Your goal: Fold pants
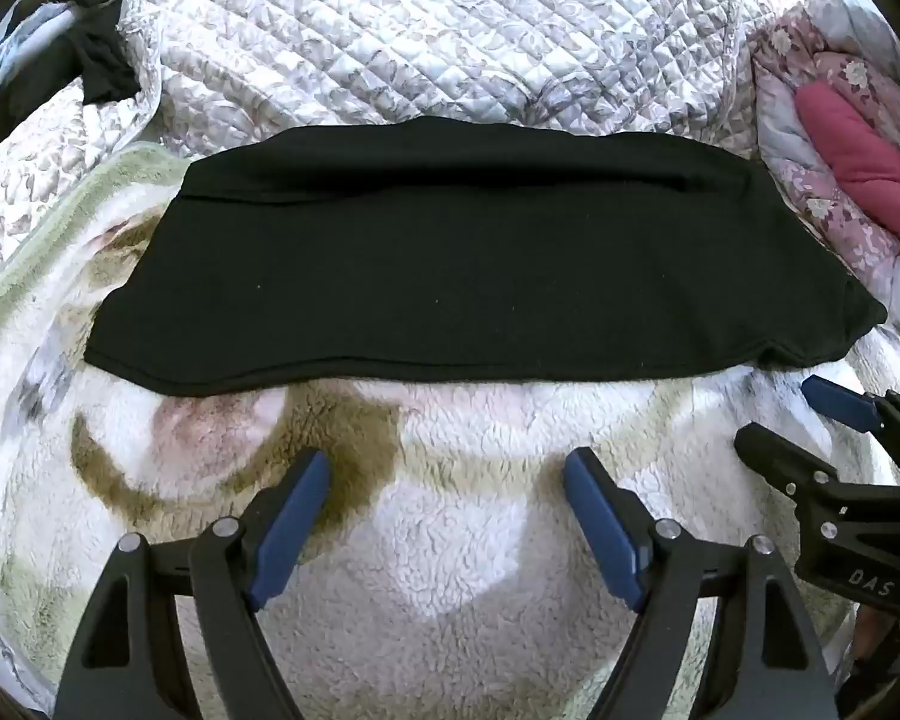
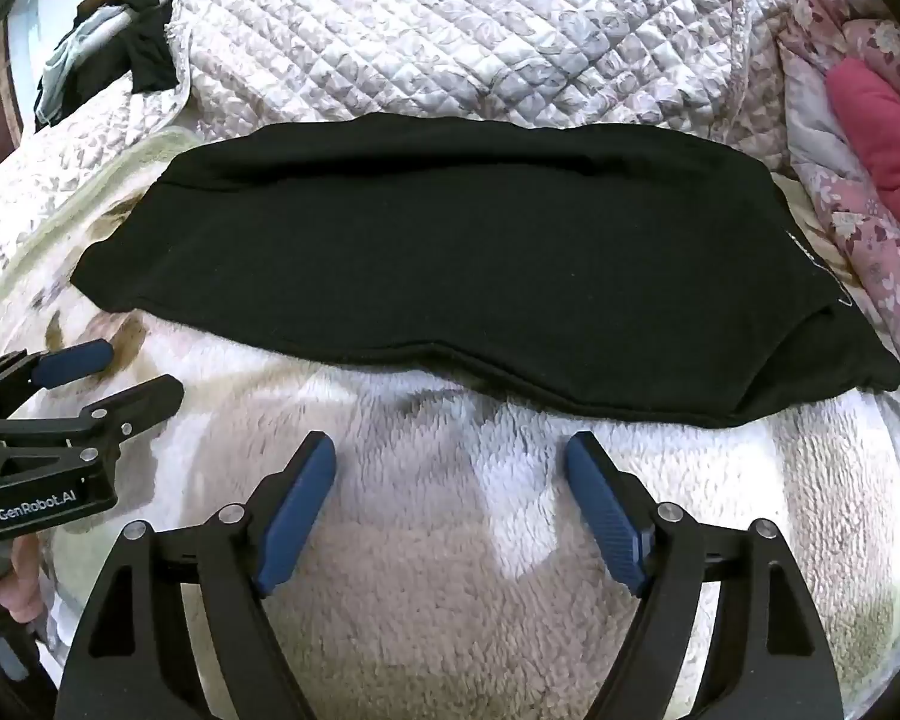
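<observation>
Black pants (image 1: pixel 468 264) lie folded into a wide flat band across a fluffy white blanket (image 1: pixel 450 540); they also show in the right wrist view (image 2: pixel 462 270). My left gripper (image 1: pixel 447 468) is open and empty, hovering over the blanket just in front of the pants' near edge. My right gripper (image 2: pixel 450 450) is open and empty, also just short of the near edge. Each gripper shows in the other's view: the right gripper (image 1: pixel 792 420) at the pants' right end, the left gripper (image 2: pixel 132 372) at the left end.
A quilted grey-white bedspread (image 1: pixel 450 42) lies behind the pants. A pink floral quilt with a red pillow (image 1: pixel 858 162) sits at the right. Dark clothes (image 1: pixel 96 54) hang at the far left. The blanket has a green border (image 1: pixel 60 222).
</observation>
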The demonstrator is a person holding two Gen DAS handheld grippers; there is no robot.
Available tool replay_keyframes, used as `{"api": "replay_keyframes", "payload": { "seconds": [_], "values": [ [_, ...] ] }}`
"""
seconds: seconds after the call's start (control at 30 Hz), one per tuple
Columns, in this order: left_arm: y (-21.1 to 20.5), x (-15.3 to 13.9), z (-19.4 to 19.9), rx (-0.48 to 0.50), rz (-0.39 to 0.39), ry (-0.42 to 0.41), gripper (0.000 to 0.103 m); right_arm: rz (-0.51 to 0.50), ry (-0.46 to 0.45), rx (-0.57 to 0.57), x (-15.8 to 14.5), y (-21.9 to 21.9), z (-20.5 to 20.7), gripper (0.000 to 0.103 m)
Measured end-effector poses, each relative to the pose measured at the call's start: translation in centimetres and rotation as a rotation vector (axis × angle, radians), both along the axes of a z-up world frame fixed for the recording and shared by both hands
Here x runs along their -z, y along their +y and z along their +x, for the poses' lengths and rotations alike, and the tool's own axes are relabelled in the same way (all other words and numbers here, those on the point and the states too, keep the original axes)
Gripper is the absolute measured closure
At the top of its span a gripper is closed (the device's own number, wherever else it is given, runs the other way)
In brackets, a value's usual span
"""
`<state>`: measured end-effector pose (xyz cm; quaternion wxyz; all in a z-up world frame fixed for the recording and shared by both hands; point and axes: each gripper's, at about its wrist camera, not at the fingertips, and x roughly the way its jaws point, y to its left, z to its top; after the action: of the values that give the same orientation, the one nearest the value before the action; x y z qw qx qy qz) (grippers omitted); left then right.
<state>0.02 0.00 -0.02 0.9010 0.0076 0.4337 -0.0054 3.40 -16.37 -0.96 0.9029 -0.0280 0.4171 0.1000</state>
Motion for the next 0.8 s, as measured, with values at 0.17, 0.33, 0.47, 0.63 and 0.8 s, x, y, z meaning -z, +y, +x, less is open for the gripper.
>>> {"api": "replay_keyframes", "payload": {
  "seconds": [0.17, 0.33, 0.47, 0.63, 0.8],
  "values": [
    [0.0, 0.0, -0.01, 0.001, -0.003, -0.002, 0.02, -0.008, -0.007, 0.003, 0.11, 0.16, 0.01, 0.023],
    [-0.33, 0.17, 0.15, 0.005, 0.021, -0.009, 0.019, -0.01, -0.007, 0.007, 0.41, 0.57, 0.44, 0.023],
    [-0.56, 0.29, -0.08, 0.005, 0.019, -0.009, 0.017, -0.008, -0.008, 0.005, 0.39, 0.42, 0.62, 0.023],
    [-0.42, 0.12, 0.04, 0.006, 0.02, -0.007, 0.016, -0.011, -0.006, 0.007, 0.23, 0.24, 0.29, 0.023],
    [-0.13, 0.08, 0.03, 0.008, 0.019, -0.011, 0.015, -0.012, -0.005, 0.008, 0.24, 0.25, 0.31, 0.023]
  ]
}}
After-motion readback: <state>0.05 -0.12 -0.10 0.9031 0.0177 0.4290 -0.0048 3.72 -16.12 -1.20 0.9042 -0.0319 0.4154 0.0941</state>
